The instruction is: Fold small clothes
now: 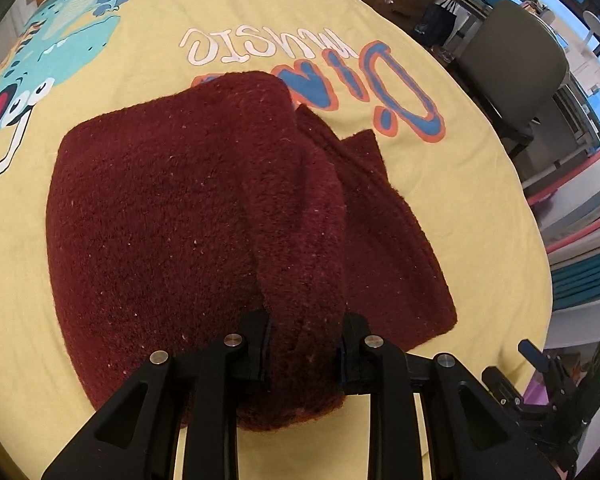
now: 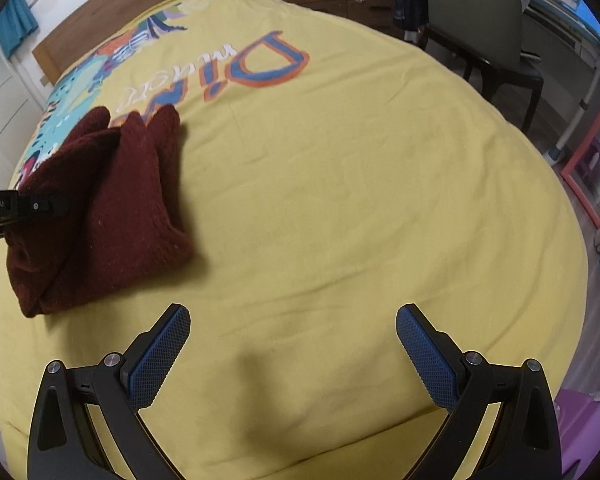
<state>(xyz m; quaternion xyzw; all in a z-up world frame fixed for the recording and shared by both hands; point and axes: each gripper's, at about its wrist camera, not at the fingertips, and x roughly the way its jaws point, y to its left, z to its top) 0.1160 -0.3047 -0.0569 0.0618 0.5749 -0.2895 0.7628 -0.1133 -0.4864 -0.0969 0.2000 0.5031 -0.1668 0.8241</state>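
Observation:
A dark red knitted garment lies partly folded on the yellow bedspread. My left gripper is shut on a raised fold of it at the near edge; the cloth bulges between the fingers. In the right wrist view the garment lies at the left, with the left gripper's black body against it. My right gripper is open and empty, blue pads apart, above bare bedspread to the right of the garment.
The bedspread carries a printed dinosaur and lettering. A wooden headboard lies at the far end. A chair and desk stand beyond the bed's right edge. A purple object sits near the right corner.

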